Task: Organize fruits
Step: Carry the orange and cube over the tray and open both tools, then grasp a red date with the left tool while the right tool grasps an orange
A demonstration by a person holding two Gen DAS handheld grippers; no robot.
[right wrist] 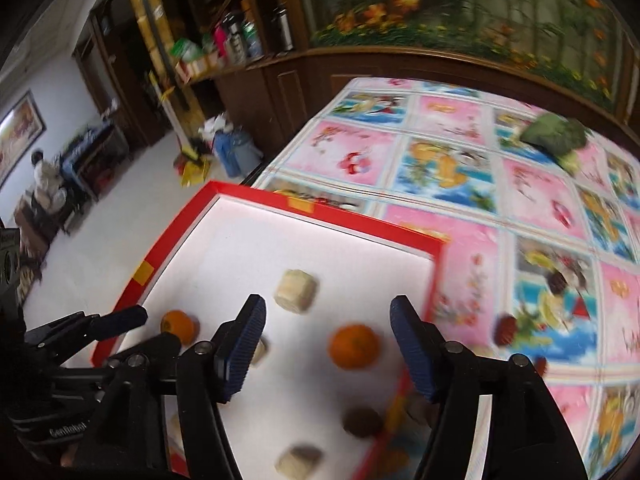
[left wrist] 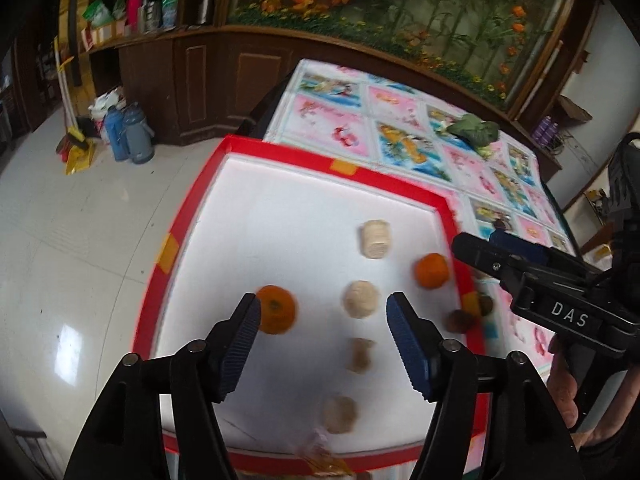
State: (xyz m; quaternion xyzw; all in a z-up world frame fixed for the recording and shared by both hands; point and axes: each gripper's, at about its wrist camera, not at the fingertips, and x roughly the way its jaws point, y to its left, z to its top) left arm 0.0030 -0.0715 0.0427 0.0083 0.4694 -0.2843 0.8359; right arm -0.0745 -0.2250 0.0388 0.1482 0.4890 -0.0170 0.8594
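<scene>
Two oranges [left wrist: 275,309] [left wrist: 431,271] and several pale cut fruit pieces [left wrist: 375,238] lie scattered, apart, inside red-rimmed white tray [left wrist: 280,151].

Bright daylight, floor [left wrist: 68,344] glare, motion blur, fisheye-warped edges.

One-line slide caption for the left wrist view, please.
Open left claw hovers over a red-rimmed white tray holding two oranges and pale pieces.
</scene>
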